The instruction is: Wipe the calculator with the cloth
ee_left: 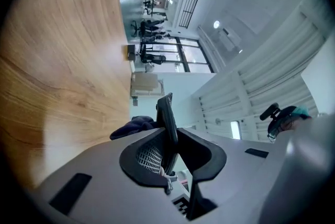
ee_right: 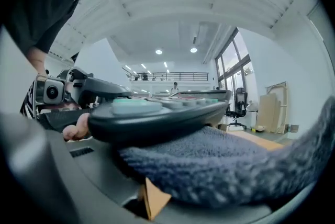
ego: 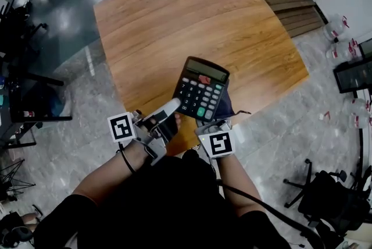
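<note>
Left tool (ego: 172, 110) clamps the calculator (ego: 201, 89) by its near-left edge, jaws narrowly apart around it, holding it tilted in the air over the table (ego: 174, 21) edge so its underside is reachable. Right tool (ego: 214, 124) is pinched on the dark cloth (ee_right: 220, 165), pressed under the calculator, probably wiping the back.

The left forearm (ego: 102, 175) and right forearm (ego: 235, 181) reach up from the bottom of the head view, close together. The left gripper (ego: 171, 111), at lower centre, is rolled onto its side with its jaws clamped on the calculator's (ego: 200, 88) edge. Just beside it, the right gripper (ego: 217, 124) pinches the cloth (ego: 228, 107).
</note>
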{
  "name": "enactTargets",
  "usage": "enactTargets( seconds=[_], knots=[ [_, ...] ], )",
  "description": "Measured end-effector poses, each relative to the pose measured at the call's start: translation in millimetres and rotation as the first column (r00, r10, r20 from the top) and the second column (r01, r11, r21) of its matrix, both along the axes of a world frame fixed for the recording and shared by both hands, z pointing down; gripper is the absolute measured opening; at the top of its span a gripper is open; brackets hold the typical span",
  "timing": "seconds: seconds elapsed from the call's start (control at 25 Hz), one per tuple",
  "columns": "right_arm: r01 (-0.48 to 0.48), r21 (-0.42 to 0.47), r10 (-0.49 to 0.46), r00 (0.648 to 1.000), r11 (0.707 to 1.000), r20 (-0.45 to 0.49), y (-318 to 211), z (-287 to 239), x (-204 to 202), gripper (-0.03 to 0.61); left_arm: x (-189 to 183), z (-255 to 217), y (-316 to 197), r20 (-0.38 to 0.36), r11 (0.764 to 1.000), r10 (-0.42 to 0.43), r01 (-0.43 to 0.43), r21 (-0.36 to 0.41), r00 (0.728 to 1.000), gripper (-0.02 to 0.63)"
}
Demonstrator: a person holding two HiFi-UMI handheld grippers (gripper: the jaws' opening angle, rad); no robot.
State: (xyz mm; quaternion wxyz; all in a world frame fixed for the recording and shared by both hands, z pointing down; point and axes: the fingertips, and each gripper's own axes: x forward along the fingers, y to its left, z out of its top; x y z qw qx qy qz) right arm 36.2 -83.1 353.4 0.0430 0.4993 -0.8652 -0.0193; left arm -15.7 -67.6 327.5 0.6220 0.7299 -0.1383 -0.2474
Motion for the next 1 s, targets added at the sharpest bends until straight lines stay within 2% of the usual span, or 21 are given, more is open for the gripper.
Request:
enactTargets(
  seconds=[0.16,0.32,0.52,0.8,1.0],
  knots=[
    [-0.103,0.014,0.103,0.995,0.995,0.009,-10.7,-4.0,35.4,0.064,0.3,-9.5,-1.4,0.025,0.998,0.007,-0.008,0.063,1.0,0.075],
    [-0.159,0.037,0.159,0.987,0.987,0.008,-17.0,-8.9,55.2,0.064,0.8,-14.2,-1.6,0.022,0.997,0.011,-0.013,0.079,1.0,0.075],
    [-0.115,0.046,0.114,0.993,0.992,0.018,-16.6,-8.6,39.2,0.064,5.8,-11.0,-4.6,0.018,0.998,0.005,-0.006,0.06,1.0,0.075],
    [0.038,0.055,-0.037,0.999,0.998,-0.016,-1.0,-6.3,-23.5,0.064,11.0,-5.4,-3.0,0.031,0.999,0.016,-0.018,0.045,0.999,0.075],
    [0.036,0.025,-0.037,0.999,0.999,0.007,1.9,-1.7,-25.5,0.064,8.7,-1.8,-4.4,0.051,0.999,0.009,-0.012,0.053,0.999,0.075]
  ],
)
